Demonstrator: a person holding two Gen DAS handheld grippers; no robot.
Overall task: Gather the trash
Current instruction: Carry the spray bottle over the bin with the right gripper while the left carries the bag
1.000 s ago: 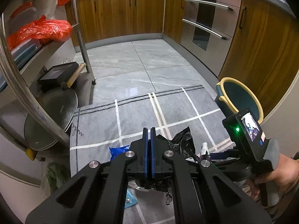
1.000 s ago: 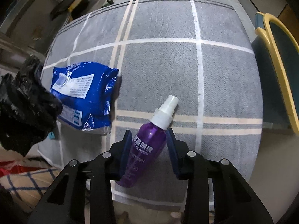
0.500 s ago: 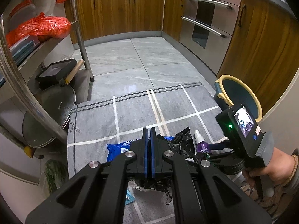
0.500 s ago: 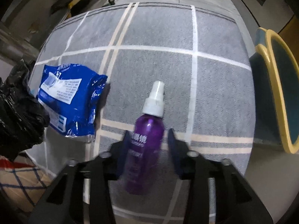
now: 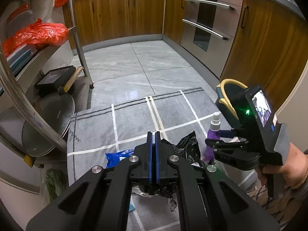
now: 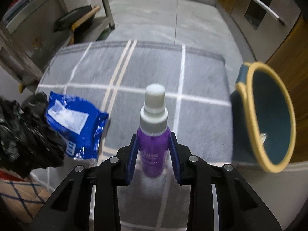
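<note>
Right wrist view: right gripper (image 6: 154,150) clamps the bottle (image 6: 153,140) upright, probably for the bin (image 6: 269,115); left gripper (image 5: 153,157), pressed together, pinches the bag (image 5: 186,144).

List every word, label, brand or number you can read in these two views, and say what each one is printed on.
None can be read for certain.
Purple spray bottle: white label print, blurred.
Blue packet: white label, motion-blurred.
Round pan lid: small brand mark, too small.
Grey rug: handwritten-style mark at its left edge, illegible.
</note>
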